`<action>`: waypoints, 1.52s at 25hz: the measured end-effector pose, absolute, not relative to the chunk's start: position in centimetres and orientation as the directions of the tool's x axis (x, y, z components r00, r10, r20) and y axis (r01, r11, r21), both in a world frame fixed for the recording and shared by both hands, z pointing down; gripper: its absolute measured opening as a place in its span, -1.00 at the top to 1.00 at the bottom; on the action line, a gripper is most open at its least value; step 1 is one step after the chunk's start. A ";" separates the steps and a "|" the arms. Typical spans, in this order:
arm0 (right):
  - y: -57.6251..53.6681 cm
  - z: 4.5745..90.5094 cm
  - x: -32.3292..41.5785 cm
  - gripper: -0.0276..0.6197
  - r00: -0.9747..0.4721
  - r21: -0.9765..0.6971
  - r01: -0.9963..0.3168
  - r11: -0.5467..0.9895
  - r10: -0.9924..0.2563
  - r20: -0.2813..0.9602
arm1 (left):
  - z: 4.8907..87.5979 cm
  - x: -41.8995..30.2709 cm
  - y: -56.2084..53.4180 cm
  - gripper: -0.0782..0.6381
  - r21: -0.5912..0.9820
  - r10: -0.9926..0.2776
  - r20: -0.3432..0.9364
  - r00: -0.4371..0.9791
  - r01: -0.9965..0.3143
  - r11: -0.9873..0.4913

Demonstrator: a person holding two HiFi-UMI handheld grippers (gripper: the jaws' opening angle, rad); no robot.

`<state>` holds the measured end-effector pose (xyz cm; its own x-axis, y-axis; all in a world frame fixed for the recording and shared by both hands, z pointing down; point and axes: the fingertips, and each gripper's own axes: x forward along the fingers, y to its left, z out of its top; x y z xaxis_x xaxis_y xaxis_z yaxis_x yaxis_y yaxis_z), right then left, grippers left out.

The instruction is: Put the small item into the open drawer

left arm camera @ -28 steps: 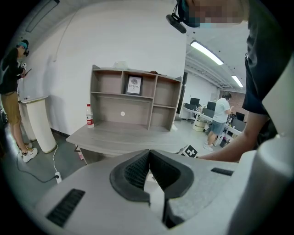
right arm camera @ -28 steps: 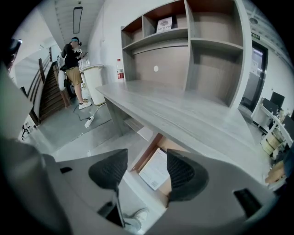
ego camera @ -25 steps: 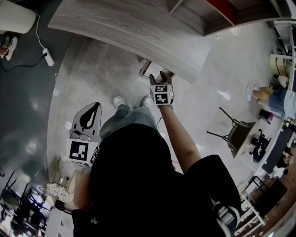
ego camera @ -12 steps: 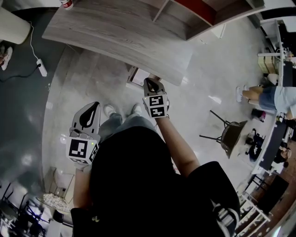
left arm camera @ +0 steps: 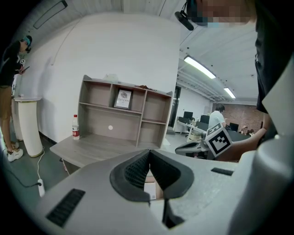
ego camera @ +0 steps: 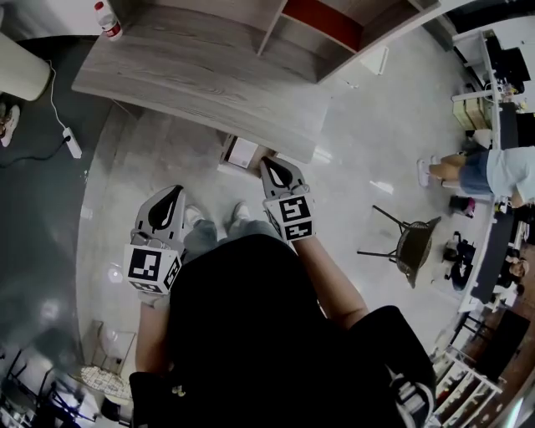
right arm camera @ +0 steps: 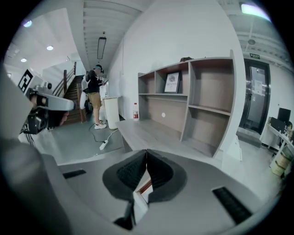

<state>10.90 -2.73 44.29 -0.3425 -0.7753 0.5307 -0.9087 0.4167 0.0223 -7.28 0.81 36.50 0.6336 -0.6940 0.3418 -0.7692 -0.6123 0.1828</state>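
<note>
The open drawer [ego camera: 242,151] sticks out from under the grey wooden desk [ego camera: 201,79], with something pale and flat showing inside; I cannot make out the small item apart from it. My right gripper [ego camera: 267,161] hangs just in front of the drawer's near edge, jaws shut with nothing between them [right arm camera: 146,152]. A strip of the drawer [right arm camera: 144,187] shows below its pads. My left gripper [ego camera: 175,191] is held lower left, over the floor and away from the drawer, also shut and empty [left arm camera: 148,153].
A shelf unit [left arm camera: 124,114] stands on the desk's back, with a water bottle [ego camera: 104,18] at its left end. A power strip [ego camera: 71,144] and cable lie on the floor at left. A chair [ego camera: 414,242] and a person [ego camera: 476,171] are at the right.
The right gripper has drawn back from the drawer towards my body, and its jaws have gone from open to shut. The left gripper has barely moved.
</note>
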 end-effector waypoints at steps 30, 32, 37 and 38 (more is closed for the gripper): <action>1.8 34.4 14.1 0.87 -0.371 0.053 -0.906 0.420 -0.848 0.378 | 34.6 -4.9 -0.3 0.77 0.151 -0.663 0.297 0.688 -0.719 -0.678; 1.8 34.6 13.9 0.87 -0.374 0.050 -0.905 0.423 -0.845 0.382 | 34.6 -4.9 -0.4 0.77 0.151 -0.661 0.298 0.689 -0.718 -0.680; 1.8 34.9 13.6 0.87 -0.377 0.063 -0.899 0.434 -0.838 0.394 | 34.5 -4.9 -0.5 0.77 0.153 -0.658 0.300 0.691 -0.716 -0.682; 1.7 34.9 13.6 0.87 -0.375 0.064 -0.899 0.433 -0.838 0.395 | 34.5 -4.9 -0.5 0.77 0.153 -0.657 0.300 0.692 -0.715 -0.682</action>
<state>13.61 1.72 34.94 -0.3752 -0.8384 0.3953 -0.8993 0.4326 0.0640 -4.93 -0.50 34.50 0.6915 -0.6572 0.2999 -0.7148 -0.6823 0.1534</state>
